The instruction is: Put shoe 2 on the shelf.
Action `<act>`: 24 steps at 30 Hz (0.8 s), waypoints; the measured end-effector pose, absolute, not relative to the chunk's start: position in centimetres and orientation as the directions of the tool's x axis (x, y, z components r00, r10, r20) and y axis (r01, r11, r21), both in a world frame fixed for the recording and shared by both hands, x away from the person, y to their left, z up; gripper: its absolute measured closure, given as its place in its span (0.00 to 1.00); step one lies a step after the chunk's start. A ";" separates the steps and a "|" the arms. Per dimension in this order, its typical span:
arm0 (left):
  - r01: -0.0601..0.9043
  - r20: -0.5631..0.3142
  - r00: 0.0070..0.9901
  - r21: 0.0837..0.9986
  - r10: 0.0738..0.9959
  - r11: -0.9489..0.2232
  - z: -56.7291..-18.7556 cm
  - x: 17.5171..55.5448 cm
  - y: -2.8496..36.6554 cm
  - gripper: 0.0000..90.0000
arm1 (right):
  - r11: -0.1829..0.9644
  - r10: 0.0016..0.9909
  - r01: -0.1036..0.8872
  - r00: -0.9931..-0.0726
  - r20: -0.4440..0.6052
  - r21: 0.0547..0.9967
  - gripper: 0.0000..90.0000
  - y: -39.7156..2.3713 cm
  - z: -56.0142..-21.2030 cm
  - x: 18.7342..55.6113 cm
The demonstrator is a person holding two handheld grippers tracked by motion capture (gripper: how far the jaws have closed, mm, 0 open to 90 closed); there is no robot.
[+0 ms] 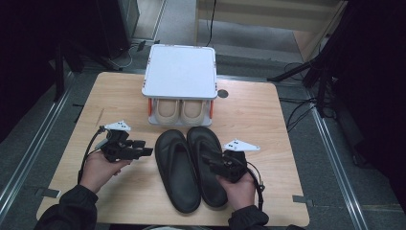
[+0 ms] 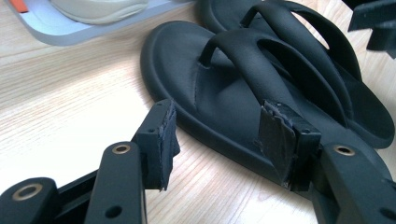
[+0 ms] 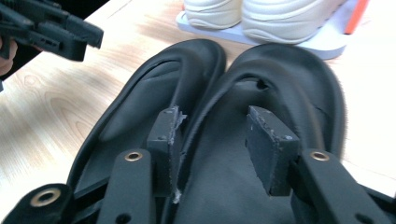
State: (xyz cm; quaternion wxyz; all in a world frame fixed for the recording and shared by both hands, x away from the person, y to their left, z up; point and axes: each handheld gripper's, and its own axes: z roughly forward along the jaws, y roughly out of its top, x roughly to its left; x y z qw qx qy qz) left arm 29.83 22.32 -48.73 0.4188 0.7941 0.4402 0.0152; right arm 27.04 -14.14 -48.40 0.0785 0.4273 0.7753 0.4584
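Note:
Two black flip-flop sandals lie side by side on the wooden table, the left one [image 1: 176, 167] and the right one [image 1: 206, 153], toes toward the rack. My left gripper [image 1: 143, 148] sits just left of the left sandal and is open. In the left gripper view its jaws [image 2: 219, 135] stand wide, with the left sandal's [image 2: 224, 79] outer rim in the gap and no pad pressing. My right gripper [image 1: 210, 163] hovers over the right sandal's heel half, open. In the right gripper view its jaws [image 3: 215, 140] straddle the right sandal's [image 3: 289, 79] inner side without gripping it.
A small grey two-level rack [image 1: 179, 72] with orange posts stands at the table's back middle. A pair of cream shoes [image 1: 180, 110] sits on its lower shelf. Bare table lies left and right of the sandals. Dark stands and cables surround the table.

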 end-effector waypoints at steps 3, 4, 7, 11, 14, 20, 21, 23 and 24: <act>0.691 -0.351 0.602 0.679 0.717 -0.247 -48.7 29.9 22.5 0.51 | 0.213 0.735 0.594 -0.620 0.273 0.776 0.59 -13.4 -48.6 27.0; 0.691 -0.353 0.603 0.680 0.715 -0.246 -48.7 29.9 22.6 0.50 | 0.200 0.739 0.603 -0.611 0.285 0.772 0.58 -13.2 -48.7 27.1; 0.690 -0.353 0.601 0.682 0.717 -0.244 -48.7 29.9 22.6 0.50 | 0.197 0.742 0.612 -0.604 0.292 0.766 0.55 -12.4 -49.0 27.3; 0.688 -0.348 0.603 0.682 0.718 -0.247 -48.8 29.9 22.7 0.50 | 0.204 0.754 0.617 -0.594 0.280 0.760 0.51 -11.5 -49.5 27.4; 0.688 -0.347 0.601 0.683 0.720 -0.246 -48.8 29.9 22.7 0.50 | 0.220 0.766 0.619 -0.588 0.259 0.754 0.47 -10.8 -49.9 27.6; 0.685 -0.344 0.600 0.687 0.722 -0.241 -48.8 30.0 22.8 0.49 | 0.229 0.784 0.631 -0.570 0.243 0.741 0.42 -9.3 -50.8 27.9; 0.686 -0.347 0.597 0.688 0.723 -0.236 -48.8 30.0 22.8 0.49 | 0.231 0.788 0.635 -0.567 0.241 0.737 0.43 -9.0 -50.9 27.9; 0.686 -0.344 0.598 0.686 0.724 -0.240 -48.8 30.0 22.9 0.49 | 0.234 0.789 0.634 -0.567 0.238 0.737 0.45 -8.7 -51.2 28.0; 0.687 -0.344 0.596 0.686 0.726 -0.239 -48.8 30.0 22.9 0.49 | 0.229 0.790 0.640 -0.562 0.244 0.733 0.46 -8.5 -51.3 28.0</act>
